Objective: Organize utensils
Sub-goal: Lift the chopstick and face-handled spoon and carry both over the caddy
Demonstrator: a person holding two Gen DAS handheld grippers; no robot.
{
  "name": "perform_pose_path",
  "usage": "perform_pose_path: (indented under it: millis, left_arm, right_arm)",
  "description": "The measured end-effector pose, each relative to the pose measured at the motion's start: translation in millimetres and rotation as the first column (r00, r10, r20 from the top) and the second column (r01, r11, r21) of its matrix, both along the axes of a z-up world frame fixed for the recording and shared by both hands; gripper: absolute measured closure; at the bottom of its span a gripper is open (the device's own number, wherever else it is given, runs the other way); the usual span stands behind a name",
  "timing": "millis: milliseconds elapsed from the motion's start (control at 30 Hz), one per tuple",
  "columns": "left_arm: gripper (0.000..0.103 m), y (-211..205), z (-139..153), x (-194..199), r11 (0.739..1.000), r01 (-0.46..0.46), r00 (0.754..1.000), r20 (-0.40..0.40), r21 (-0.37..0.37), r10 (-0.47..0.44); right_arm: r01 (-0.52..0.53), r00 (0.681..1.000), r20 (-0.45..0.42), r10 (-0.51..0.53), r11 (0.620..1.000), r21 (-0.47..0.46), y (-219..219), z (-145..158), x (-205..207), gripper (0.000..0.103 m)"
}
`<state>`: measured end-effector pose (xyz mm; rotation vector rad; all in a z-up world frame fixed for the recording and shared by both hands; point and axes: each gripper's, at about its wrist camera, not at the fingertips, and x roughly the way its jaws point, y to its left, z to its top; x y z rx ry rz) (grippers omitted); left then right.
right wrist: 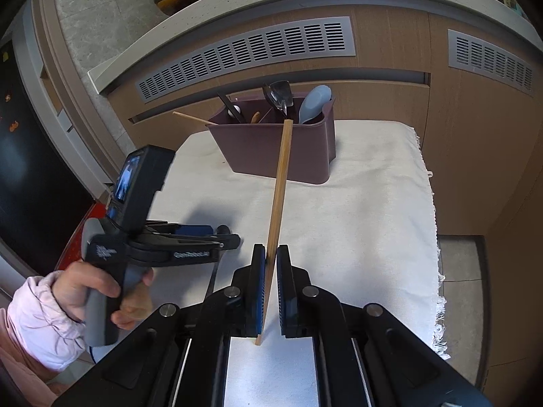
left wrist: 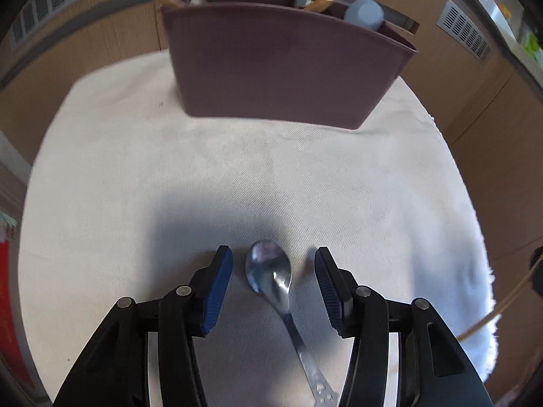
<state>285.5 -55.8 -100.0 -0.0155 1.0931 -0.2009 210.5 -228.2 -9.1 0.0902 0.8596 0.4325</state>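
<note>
Spoon (left wrist: 269, 273) lies on the white cloth (left wrist: 135, 176) between my left gripper (left wrist: 273, 286)'s parted pads, untouched, framed for a pickup. My right gripper (right wrist: 270, 281) pinches a chopstick (right wrist: 279, 190) upright, ready for the maroon caddy (right wrist: 271, 149) beyond.

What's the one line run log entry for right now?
left gripper: open over spoon | right gripper: holding chopstick | caddy: behind

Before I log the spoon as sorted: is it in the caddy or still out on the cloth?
Out. The metal spoon lies flat on the white cloth, between the left gripper's open jaws, short of the caddy.
</note>
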Motion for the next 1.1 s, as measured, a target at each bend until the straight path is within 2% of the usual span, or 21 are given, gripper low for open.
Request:
perform_pose_path:
  millis: [33,100,133,167,267,400,500,600,700,867,1100]
  left_arm:
    - [0.053,-4,-1,-4,1.000,0.002,1.000,0.029,0.023,-0.003]
    - [0.062,-7,-4,-13,0.997,-0.009,0.994,0.108,0.074,0.001]
    - [0.071,-7,-4,-20,0.997,-0.004,0.991,0.137,0.073,-0.006]
    - [0.074,-5,-3,-24,0.998,0.001,0.989,0.147,0.064,-0.010]
    - [0.074,4,9,-39,1.000,0.019,0.984,0.176,0.003,-0.019]
    - [0.074,24,47,-69,0.999,0.035,0.959,0.282,-0.042,-0.021]
    - [0.074,39,70,-84,0.995,0.044,0.944,0.331,-0.085,-0.013]
    - [0.074,45,91,-94,0.994,0.044,0.928,0.372,-0.097,-0.005]
    - [0.074,47,95,-93,0.994,0.045,0.928,0.372,-0.103,-0.004]
    - [0.074,59,94,-91,0.993,0.026,0.930,0.368,-0.117,0.019]
    - [0.074,67,91,-87,0.991,0.039,0.932,0.363,-0.131,0.011]
  right_arm:
    - [0.002,1.000,0.000,-0.002,1.000,0.004,-1,0,0,0.097]
    - [0.004,1.000,-0.001,-0.004,1.000,0.013,-2,-1,0,0.097]
    - [0.005,1.000,-0.002,-0.005,1.000,0.015,-2,-1,0,0.097]
    - [0.007,1.000,-0.003,-0.007,1.000,0.016,-2,-1,1,0.097]
    - [0.009,1.000,-0.004,-0.009,1.000,0.016,-2,1,1,0.097]
    - [0.011,0.999,0.030,-0.011,1.000,0.022,-1,11,-6,0.097]
    - [0.000,0.998,0.060,0.000,1.000,0.011,4,19,-10,0.097]
    - [-0.010,0.997,0.075,0.010,1.000,-0.005,10,24,-12,0.097]
    - [0.007,0.998,0.056,-0.003,0.998,-0.067,11,17,-5,0.097]
    - [0.097,0.989,-0.100,-0.107,0.990,-0.100,-8,-31,30,0.084]
    - [0.165,0.965,-0.183,-0.186,0.978,-0.127,7,-73,79,0.083]
